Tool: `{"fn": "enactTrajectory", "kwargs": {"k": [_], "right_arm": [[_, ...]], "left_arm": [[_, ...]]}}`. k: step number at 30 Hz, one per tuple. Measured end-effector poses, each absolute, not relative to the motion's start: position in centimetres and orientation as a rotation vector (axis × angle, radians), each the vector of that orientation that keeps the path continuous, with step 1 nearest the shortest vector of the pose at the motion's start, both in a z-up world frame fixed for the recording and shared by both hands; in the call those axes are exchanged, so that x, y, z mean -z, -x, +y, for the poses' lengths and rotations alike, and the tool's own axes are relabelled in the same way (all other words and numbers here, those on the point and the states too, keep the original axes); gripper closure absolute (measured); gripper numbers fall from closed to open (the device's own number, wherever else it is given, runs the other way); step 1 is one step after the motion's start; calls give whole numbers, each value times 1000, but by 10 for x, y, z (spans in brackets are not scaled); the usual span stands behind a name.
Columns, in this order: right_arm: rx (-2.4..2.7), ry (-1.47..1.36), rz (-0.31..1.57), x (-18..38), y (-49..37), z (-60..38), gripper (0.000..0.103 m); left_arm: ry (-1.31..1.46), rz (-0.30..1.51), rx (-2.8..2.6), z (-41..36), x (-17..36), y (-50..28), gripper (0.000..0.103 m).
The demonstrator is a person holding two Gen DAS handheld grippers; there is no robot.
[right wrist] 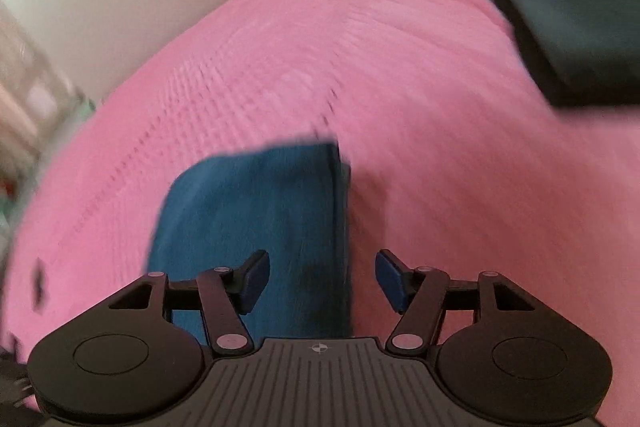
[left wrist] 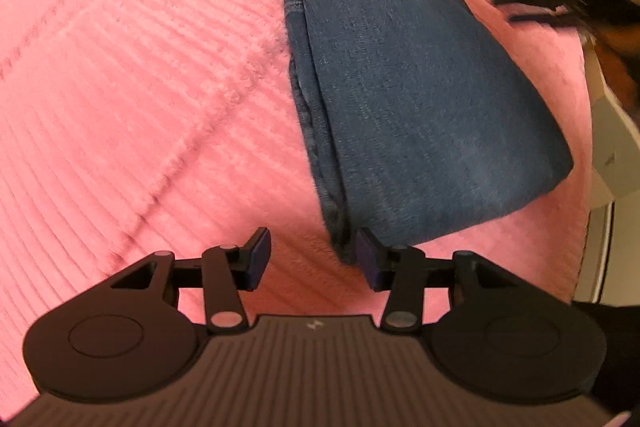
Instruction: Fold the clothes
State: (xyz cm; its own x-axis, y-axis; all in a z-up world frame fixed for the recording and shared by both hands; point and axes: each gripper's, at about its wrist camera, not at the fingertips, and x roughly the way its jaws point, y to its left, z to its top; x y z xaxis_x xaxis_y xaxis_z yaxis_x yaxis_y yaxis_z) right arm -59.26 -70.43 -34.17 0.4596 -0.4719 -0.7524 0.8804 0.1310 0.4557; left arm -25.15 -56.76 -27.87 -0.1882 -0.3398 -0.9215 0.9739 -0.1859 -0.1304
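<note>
Left wrist view shows the folded jeans (left wrist: 420, 99) stretching forward and right from the wide, empty left gripper (left wrist: 316, 259), while the right gripper (right wrist: 322, 281), also wide and empty, hovers above them.

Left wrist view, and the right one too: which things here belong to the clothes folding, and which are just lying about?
Part of the job:
- folded jeans, lying on the pink bedspread
- left tool, open, empty
- right tool, open, empty, over the jeans

Lying about:
- dark folded item near the bedspread's far edge; too blurred to identify
</note>
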Motion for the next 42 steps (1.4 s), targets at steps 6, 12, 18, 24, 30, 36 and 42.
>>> {"fn": "enactTrajectory", "kwargs": {"k": [6, 12, 18, 24, 30, 36, 42], "right_arm": [[1080, -1327, 211, 356, 601, -551, 14], [1173, -1548, -49, 428, 568, -508, 15], [1296, -1606, -199, 447, 561, -524, 72], [1254, -1524, -5, 390, 626, -570, 79], [1274, -1313, 259, 371, 752, -669, 77], [1420, -1199, 296, 359, 800, -696, 75], [1263, -969, 438, 341, 732, -654, 31]], "left_arm": [[-1047, 842, 1716, -566, 274, 253, 61], [-1170, 744, 1809, -552, 268, 258, 61], [-1239, 668, 1807, -543, 255, 255, 60], [-1231, 602, 1800, -552, 236, 271, 60], [-1301, 387, 1887, -579, 241, 330, 60], [-1501, -199, 1946, -601, 274, 399, 60], [-1629, -611, 2031, -618, 316, 424, 46]]}}
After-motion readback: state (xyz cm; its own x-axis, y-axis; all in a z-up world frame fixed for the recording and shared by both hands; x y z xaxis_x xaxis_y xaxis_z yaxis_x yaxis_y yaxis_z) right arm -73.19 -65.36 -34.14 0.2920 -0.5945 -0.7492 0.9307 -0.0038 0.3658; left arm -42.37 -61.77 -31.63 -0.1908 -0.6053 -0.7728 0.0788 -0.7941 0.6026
